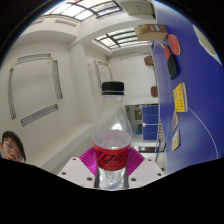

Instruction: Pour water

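Note:
A clear plastic bottle [112, 135] with a black cap and a magenta-and-black label stands upright between my fingers, lifted high with the ceiling and walls behind it. My gripper [112, 165] is shut on the bottle at its label, the pink pads [90, 160] pressing both sides. The bottle looks mostly empty above the label; some water shows below the label. No cup or other vessel is in view.
Ceiling light panels [85, 10] are overhead. A white wall [35, 85] lies to the left. A person's head [10, 148] shows low at the left. A wall with blue, purple and yellow posters [178, 95] and blue chairs [150, 118] is at the right.

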`<state>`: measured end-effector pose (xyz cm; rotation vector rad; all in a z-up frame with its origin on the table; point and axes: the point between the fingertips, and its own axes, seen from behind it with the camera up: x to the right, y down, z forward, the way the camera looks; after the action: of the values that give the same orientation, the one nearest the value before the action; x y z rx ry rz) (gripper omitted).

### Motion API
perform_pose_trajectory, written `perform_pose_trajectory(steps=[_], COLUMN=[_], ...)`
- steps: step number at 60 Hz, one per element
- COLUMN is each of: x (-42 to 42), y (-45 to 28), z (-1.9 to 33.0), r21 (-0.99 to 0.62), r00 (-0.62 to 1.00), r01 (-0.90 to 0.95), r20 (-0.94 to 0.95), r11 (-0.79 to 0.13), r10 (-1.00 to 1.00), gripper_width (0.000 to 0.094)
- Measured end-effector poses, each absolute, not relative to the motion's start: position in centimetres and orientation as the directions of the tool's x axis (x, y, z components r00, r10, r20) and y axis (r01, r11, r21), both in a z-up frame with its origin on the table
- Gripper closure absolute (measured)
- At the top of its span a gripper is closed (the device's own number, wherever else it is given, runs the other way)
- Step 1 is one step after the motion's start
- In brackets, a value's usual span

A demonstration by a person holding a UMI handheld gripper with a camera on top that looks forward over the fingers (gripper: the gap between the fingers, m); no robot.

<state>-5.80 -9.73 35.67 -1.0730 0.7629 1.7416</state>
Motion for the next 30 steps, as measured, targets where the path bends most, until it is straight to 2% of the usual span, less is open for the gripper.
perform_pose_trajectory(steps=[6, 12, 13, 14, 18, 20, 21, 30], x=[1.8, 6.3, 7.4, 7.9, 9.8, 10.2, 10.6, 10.0], y=[-9.5, -7.2, -9.9, -7.4, -7.4, -9.6, -7.1, -7.7], z=[32.7, 28.6, 28.5, 27.4, 25.4, 25.1, 24.3, 24.4], r21=[0.317, 0.497, 0.527, 0.542, 0.624, 0.651, 0.649, 0.659], r00=[-0.44, -0.581, -0.606, -0.616, -0.684, -0.705, -0.702, -0.724], r01=[-0.874, -0.805, -0.788, -0.782, -0.728, -0.708, -0.711, -0.684], r20=[-0.84, -0.77, -0.754, -0.747, -0.692, -0.673, -0.678, -0.665], r11=[-0.368, -0.323, -0.317, -0.308, -0.284, -0.275, -0.271, -0.311], r10=[0.319, 0.263, 0.253, 0.248, 0.232, 0.224, 0.22, 0.183], gripper_width=[0.0613, 0.0614, 0.0615, 0.0615, 0.0616, 0.0616, 0.0616, 0.0615])
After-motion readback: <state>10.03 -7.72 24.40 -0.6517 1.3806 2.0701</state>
